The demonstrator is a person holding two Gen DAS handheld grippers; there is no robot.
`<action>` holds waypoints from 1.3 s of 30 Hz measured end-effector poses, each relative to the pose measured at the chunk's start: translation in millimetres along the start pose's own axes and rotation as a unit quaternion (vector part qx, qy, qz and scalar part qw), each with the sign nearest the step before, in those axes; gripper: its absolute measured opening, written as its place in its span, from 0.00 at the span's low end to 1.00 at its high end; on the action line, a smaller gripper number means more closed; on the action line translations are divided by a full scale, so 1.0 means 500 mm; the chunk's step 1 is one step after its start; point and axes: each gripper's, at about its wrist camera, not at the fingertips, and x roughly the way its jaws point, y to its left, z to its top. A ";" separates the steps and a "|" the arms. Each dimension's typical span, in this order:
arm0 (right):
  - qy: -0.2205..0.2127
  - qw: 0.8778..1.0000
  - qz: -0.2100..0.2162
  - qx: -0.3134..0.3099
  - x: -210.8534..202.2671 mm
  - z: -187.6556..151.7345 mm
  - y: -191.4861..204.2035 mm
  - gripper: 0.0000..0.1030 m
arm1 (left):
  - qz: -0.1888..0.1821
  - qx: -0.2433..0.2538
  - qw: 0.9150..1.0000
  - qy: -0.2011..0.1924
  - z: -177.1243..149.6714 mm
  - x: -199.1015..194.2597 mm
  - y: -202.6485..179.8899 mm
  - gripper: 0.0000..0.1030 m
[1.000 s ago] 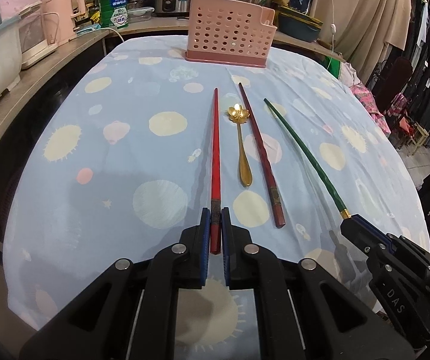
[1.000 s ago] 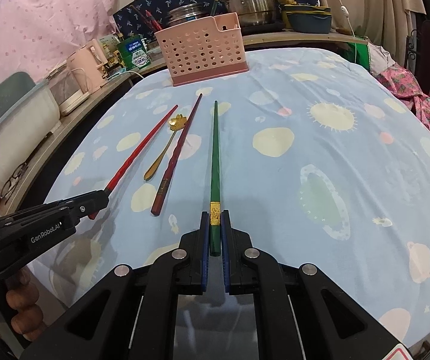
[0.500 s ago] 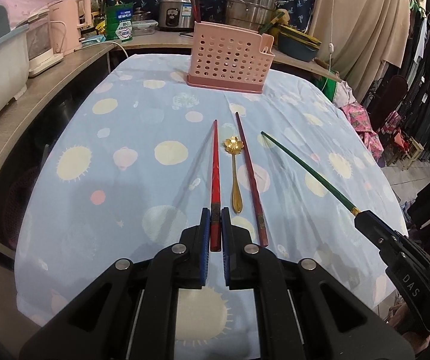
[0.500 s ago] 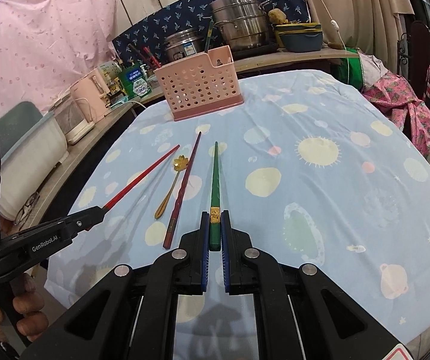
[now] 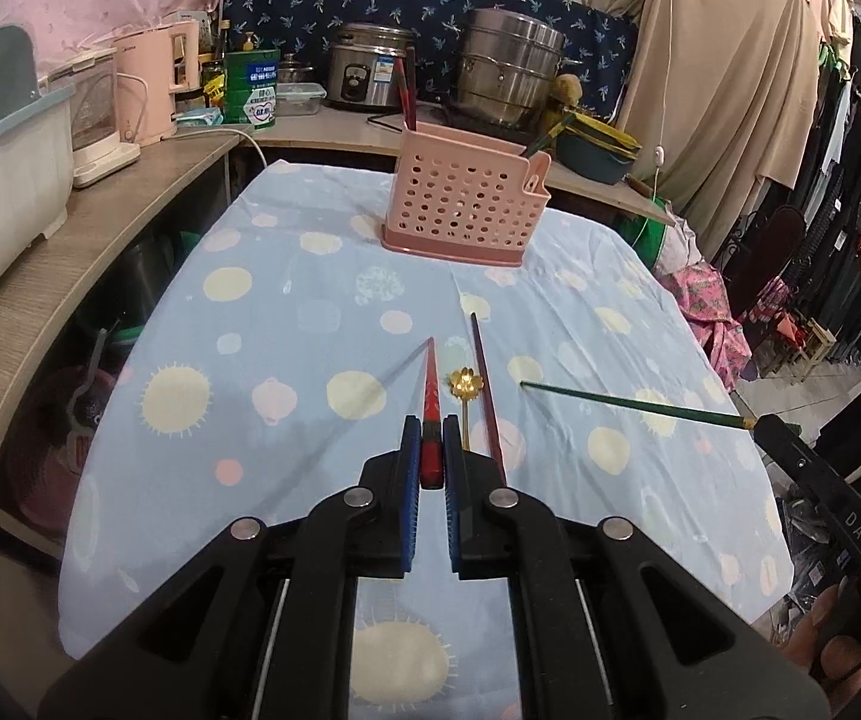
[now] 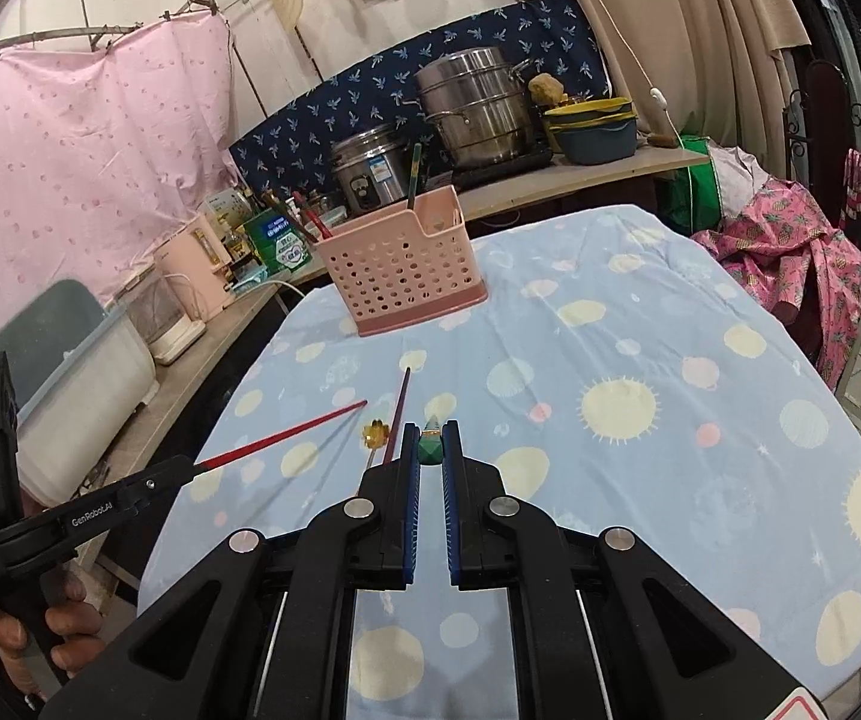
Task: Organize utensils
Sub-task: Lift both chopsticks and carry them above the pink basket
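I see only the green chopstick's (image 6: 431, 450) butt; right tongs (image 6: 430, 457) pinch it, left tongs (image 5: 428, 449) pinch the red chopstick (image 5: 429, 414), frame centre.

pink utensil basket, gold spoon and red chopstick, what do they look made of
Pink utensil basket: looks like moulded plastic, matte, with even rows of round holes and a thick base. Gold spoon: probably metal with a polished gold finish, since its flower-shaped bowl glints. Red chopstick: glossy, lacquered-looking with a faint pattern; wood or plastic underneath cannot be told.
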 end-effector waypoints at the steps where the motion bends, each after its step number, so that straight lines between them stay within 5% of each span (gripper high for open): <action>1: -0.005 1.000 0.003 0.004 -0.004 0.011 -0.004 0.06 | 0.000 0.000 1.000 -0.005 0.009 -0.004 0.000 0.07; 22: -0.068 0.997 0.036 0.011 0.005 0.199 -0.003 0.07 | -0.010 -0.001 0.995 -0.102 0.215 -0.044 -0.021 0.07; 39: -0.156 0.985 0.070 0.019 0.105 0.405 0.036 0.07 | -0.012 -0.004 0.977 -0.211 0.456 -0.008 -0.068 0.07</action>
